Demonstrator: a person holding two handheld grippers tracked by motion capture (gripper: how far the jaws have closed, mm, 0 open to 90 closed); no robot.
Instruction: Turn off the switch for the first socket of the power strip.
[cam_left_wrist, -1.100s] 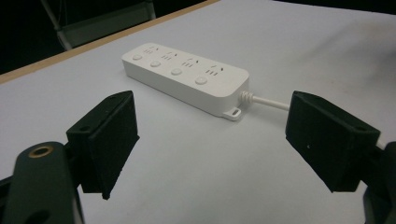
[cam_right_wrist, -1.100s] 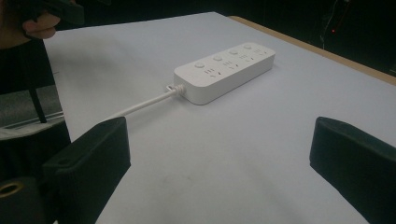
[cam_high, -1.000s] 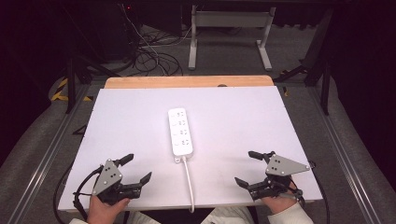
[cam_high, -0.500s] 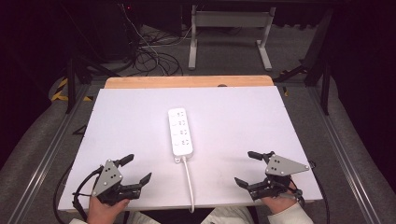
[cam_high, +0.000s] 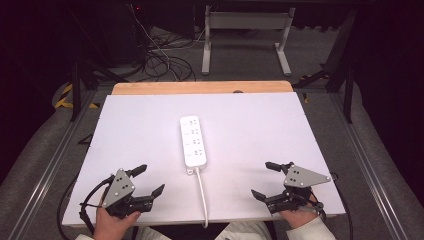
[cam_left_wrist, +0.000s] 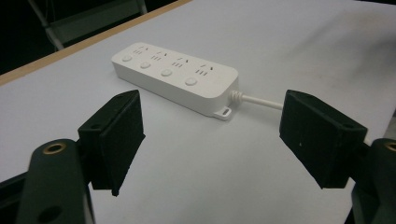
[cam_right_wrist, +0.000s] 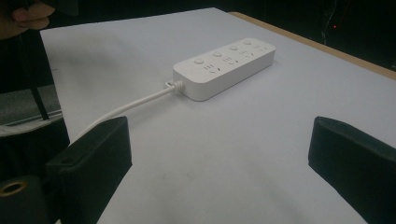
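Note:
A white power strip (cam_high: 193, 140) with several sockets and round buttons lies lengthwise in the middle of the white table (cam_high: 250, 125). Its white cord (cam_high: 202, 192) runs back over the near edge. My left gripper (cam_high: 148, 180) rests at the near left corner, jaws wide open and empty. At the near right, my right gripper (cam_high: 265, 180) is open and empty too. The left gripper view has the strip (cam_left_wrist: 175, 74) ahead between its black pads (cam_left_wrist: 114, 140). In the right gripper view the strip (cam_right_wrist: 224, 66) lies ahead, its cord (cam_right_wrist: 130, 105) trailing toward the left jaw.
A wooden strip (cam_high: 200, 87) edges the table's far side. Behind it are a metal stand (cam_high: 245, 30) and tangled cables (cam_high: 160, 60) on the floor. Grey rails (cam_high: 45, 170) run along both sides of the table. A hand (cam_right_wrist: 28, 14) shows in the right gripper view's top left corner.

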